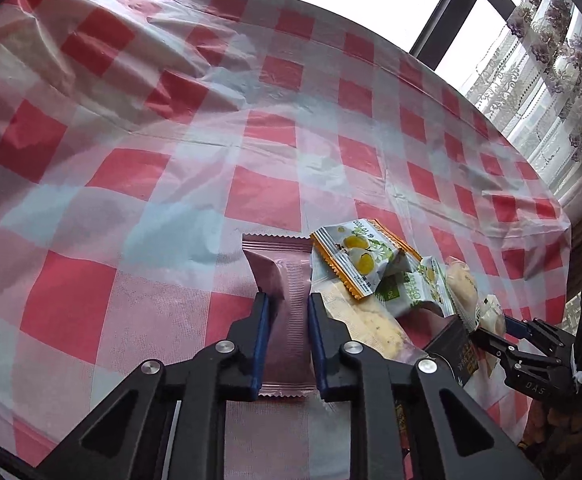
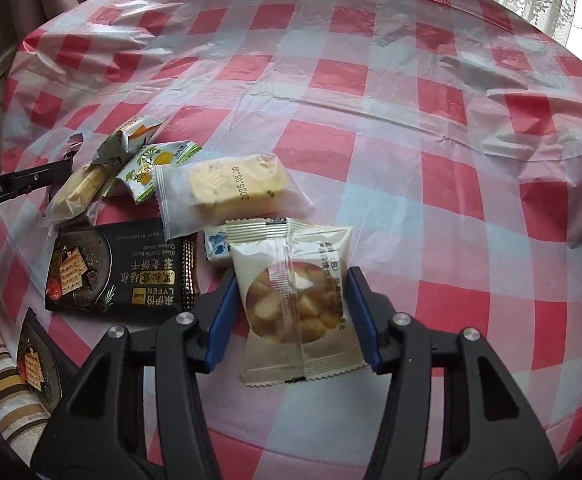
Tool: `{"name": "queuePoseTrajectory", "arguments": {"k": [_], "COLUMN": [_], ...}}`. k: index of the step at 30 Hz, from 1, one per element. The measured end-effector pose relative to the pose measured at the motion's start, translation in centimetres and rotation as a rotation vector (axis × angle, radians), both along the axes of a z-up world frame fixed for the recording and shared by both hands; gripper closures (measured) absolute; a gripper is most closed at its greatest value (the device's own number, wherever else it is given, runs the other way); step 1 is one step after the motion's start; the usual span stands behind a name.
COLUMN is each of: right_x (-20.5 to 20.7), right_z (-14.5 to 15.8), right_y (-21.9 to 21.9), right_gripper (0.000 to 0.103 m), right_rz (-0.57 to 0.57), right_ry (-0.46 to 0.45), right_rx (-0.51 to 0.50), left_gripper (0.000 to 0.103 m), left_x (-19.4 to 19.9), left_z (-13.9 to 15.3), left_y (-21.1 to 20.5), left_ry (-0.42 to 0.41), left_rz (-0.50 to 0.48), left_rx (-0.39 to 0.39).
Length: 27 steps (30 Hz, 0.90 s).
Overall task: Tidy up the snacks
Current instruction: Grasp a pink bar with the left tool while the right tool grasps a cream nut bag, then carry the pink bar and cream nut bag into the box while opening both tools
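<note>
We count two hand-held grippers. Our left hand-held gripper [image 1: 289, 312] is clamped on one pink wrapped snack [image 1: 281, 292], its blue pads pressed to both sides of the packet, at the left edge of the snack pile. Our right hand-held gripper [image 2: 293, 312] holds one cream packet of round cookies [image 2: 295, 300] between its blue pads, which touch both of its edges, at the near right of the pile. On the table [image 2: 431, 128], under its red-and-white checked cloth, we see two black cracker packs, one [image 2: 119, 268] flat and one [image 2: 37, 364] at the near edge, two clear-wrapped yellow cakes [image 2: 231, 188] [image 2: 77, 192], three green-and-white lemon packets [image 2: 151, 168], and one small blue-and-white sweet [image 2: 215, 245].
</note>
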State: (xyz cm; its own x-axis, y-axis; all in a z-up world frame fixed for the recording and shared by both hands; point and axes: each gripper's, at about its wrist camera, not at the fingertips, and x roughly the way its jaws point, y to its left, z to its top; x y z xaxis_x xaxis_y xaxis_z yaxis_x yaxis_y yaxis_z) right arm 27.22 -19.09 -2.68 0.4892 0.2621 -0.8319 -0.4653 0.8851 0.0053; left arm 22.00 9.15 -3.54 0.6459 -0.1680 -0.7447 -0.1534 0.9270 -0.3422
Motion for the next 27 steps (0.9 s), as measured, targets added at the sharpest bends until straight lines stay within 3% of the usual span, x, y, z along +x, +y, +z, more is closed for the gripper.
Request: {"name": "queuePoseTrajectory", "arguments": {"k": [8, 17, 27], "right_x": [-1.3, -4.1, -7.2], "right_z": [1.2, 3.0, 4.5], "right_y": [-1.8, -4.0, -7.7], "right_gripper": [0.054, 0.055, 0.055], "right_rz": [-0.059, -0.105, -0.173], "right_ry": [0.012, -0.008, -0.021], "right_rx": [0.063, 0.121, 0.189], "left_gripper": [0.084, 0.084, 0.085], "left_x": [-1.8, -4.8, -6.4], "left_z": [1.1, 3.8, 6.4], "left_y": [0.6, -1.7, -8.6], "left_ry": [-0.025, -0.068, -0.100], "left_rz": [0.047, 0.051, -0.080], "left_rx": [-0.021, 0.022, 0.043]}}
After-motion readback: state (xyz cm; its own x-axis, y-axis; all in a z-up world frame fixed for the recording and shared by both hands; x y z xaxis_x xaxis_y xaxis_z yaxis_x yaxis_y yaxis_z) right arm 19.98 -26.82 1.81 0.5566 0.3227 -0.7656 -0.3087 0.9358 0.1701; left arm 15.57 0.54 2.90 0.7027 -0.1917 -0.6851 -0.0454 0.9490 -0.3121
